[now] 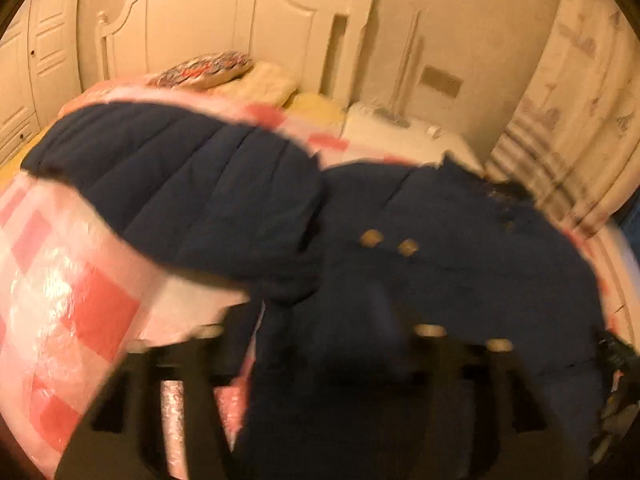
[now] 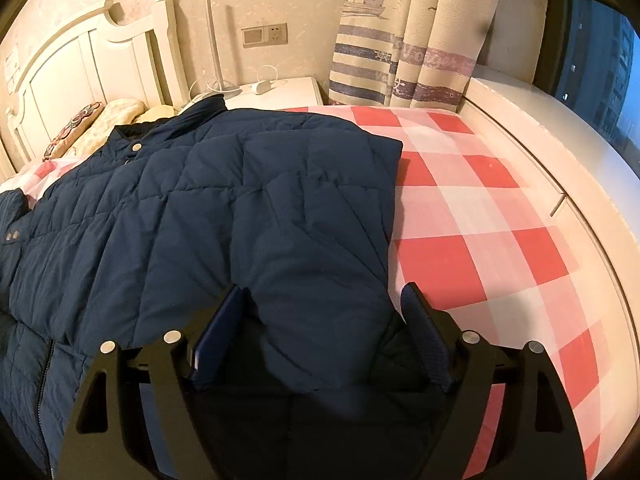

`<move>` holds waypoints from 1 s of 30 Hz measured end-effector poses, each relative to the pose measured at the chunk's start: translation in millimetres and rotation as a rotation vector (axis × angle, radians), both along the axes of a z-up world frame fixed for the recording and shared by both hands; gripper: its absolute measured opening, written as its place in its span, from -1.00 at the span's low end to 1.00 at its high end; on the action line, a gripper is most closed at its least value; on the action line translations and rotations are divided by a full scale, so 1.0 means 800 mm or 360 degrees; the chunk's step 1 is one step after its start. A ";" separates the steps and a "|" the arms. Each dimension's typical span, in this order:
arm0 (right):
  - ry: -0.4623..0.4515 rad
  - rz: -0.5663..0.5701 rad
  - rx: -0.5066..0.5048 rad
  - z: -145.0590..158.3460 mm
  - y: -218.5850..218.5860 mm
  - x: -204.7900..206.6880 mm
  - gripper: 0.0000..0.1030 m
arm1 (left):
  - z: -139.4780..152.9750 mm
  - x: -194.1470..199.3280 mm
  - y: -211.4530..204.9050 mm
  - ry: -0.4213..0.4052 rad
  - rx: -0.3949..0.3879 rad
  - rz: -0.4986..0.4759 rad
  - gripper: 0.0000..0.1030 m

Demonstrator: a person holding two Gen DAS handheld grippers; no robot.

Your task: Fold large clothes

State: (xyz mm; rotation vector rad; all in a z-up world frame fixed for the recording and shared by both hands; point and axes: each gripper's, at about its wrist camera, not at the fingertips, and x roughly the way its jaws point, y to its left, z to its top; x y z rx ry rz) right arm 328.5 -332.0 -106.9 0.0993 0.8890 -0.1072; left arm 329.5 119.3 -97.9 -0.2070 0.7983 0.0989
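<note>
- The navy blue quilted padded jacket [image 2: 224, 200] lies spread on the red, pink and white checked bedspread [image 2: 480, 216], its collar toward the white wooden headboard [image 2: 72, 64] at 10 o'clock in the right wrist view.
- One sleeve or side panel is already laid across the body; its straight edge runs from 12 o'clock down to 5 o'clock.
- The right gripper [image 2: 320, 332] has its fingers set wide, one either side of the folded panel's near end. The blue pads [image 2: 216, 336] flank the fabric, but whether they press it cannot be told. Risk: closing on the top layer alone would peel the fold open instead of carrying the whole thickness.
- The left wrist view is heavily motion-blurred. The left gripper [image 1: 320, 344] sits low at 6 o'clock with dark fabric bunched over it; its finger spacing cannot be told.
- In that view a quilted portion [image 1: 180, 184] appears raised at 10 o'clock. Risk: bulky padding is springy and may slide or unroll if the hold is shallow.
- Brass-coloured snap buttons [image 1: 388, 242] show near centre. Risk: a pad landing on one would grip poorly.
- Risk: the glossy bedspread may drag with the jacket and skew the fold line.
- Risk: uneven pulls by the two hands would leave the hem crooked.
</note>
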 end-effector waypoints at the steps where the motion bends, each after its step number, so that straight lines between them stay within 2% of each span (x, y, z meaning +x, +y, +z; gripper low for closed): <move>1: 0.0000 0.0000 0.0000 0.000 0.000 0.000 0.53 | -0.002 -0.010 0.009 -0.0027 -0.0015 0.0035 0.31; 4: 0.0005 0.0000 0.0004 -0.001 -0.001 0.000 0.54 | 0.017 -0.024 0.009 -0.0154 -0.0045 0.0089 0.40; 6: 0.0008 0.0000 0.0006 -0.001 -0.001 0.000 0.54 | 0.034 -0.024 -0.011 -0.0216 0.0018 0.0029 0.43; 8: 0.0009 -0.0002 0.0009 -0.001 0.000 0.000 0.54 | 0.043 -0.015 -0.049 -0.0232 0.0171 -0.0109 0.58; 11: 0.0012 -0.0006 0.0017 -0.002 -0.002 0.001 0.56 | 0.026 0.012 -0.099 -0.0144 0.0357 -0.0251 0.73; 14: 0.0016 -0.0008 0.0035 -0.002 -0.003 0.001 0.57 | -0.037 0.049 -0.124 0.0119 0.0459 -0.0304 0.74; 15: 0.0015 -0.0008 0.0046 -0.003 -0.004 0.000 0.58 | -0.044 0.050 -0.124 0.0137 0.0486 -0.0307 0.75; 17: -0.0010 -0.0010 0.0101 -0.002 -0.010 -0.002 0.58 | -0.041 0.048 -0.121 0.0124 0.0483 -0.0317 0.83; 19: -0.0133 -0.0038 0.0215 0.008 -0.025 -0.015 0.58 | -0.044 0.047 -0.117 0.0125 0.0455 -0.0328 0.84; 20: -0.0261 -0.0096 0.0312 0.016 -0.042 -0.030 0.58 | -0.044 0.045 -0.115 0.0119 0.0451 -0.0327 0.85; 23: -0.0468 -0.0241 0.0489 0.025 -0.077 -0.058 0.58 | -0.047 0.044 -0.118 0.0120 0.0473 -0.0327 0.87; 26: -0.0485 -0.0203 0.0506 0.028 -0.076 -0.056 0.58 | -0.047 0.047 -0.117 0.0124 0.0462 -0.0329 0.88; 30: -0.0376 -0.0032 0.0359 0.041 -0.038 -0.033 0.58 | -0.046 0.047 -0.120 0.0124 0.0433 -0.0336 0.90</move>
